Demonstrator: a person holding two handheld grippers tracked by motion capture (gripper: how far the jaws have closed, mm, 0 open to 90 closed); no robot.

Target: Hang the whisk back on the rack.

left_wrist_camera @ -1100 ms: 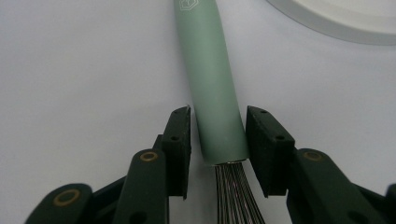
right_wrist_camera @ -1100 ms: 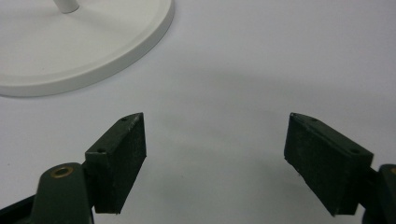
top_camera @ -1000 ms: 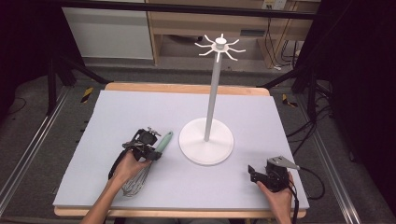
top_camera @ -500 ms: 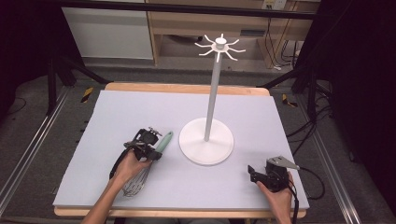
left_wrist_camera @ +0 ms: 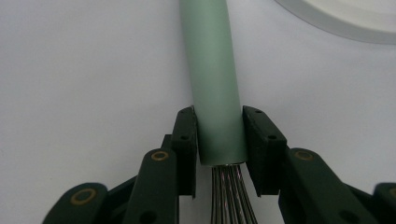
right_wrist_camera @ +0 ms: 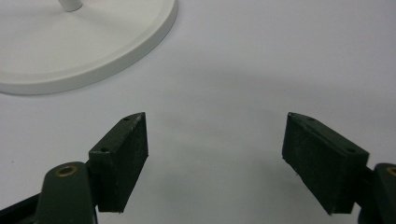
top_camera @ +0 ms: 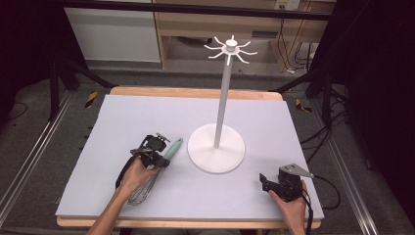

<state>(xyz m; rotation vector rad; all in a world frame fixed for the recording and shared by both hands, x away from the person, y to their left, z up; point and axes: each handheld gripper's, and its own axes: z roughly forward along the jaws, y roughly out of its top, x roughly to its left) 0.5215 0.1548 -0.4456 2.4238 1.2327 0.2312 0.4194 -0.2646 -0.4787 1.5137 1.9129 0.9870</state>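
Jaws of my left gripper [left_wrist_camera: 219,140] have just been closing and now clamp the whisk [left_wrist_camera: 212,84] lying on the tabletop [top_camera: 122,127] near the white stand [top_camera: 216,147]: pale green handle, silvery wires. Right gripper [right_wrist_camera: 215,154] gapes wide, holding nothing.

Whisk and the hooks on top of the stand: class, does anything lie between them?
Nothing visible does. The left gripper is shut on the whisk handle, flat on the table; the stand rises just beside it, hooks bare.
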